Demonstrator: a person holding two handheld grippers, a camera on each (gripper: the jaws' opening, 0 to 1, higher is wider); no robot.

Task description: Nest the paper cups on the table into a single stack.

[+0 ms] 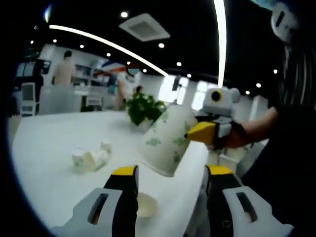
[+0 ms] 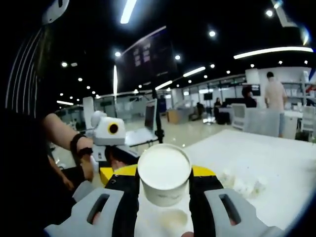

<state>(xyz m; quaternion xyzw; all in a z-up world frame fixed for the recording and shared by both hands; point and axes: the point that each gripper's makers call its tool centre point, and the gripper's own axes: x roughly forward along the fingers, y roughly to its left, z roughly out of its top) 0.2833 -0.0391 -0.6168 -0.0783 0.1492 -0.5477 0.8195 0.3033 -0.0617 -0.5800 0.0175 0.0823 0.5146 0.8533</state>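
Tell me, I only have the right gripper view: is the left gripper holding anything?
Observer: No. The left gripper view shows the left gripper with its jaws apart and nothing clamped between them.
Operator: And my cup? I only see a round white end.
Observer: From that side, the held cup is tilted, its wider end lower, with green prints on its wall.
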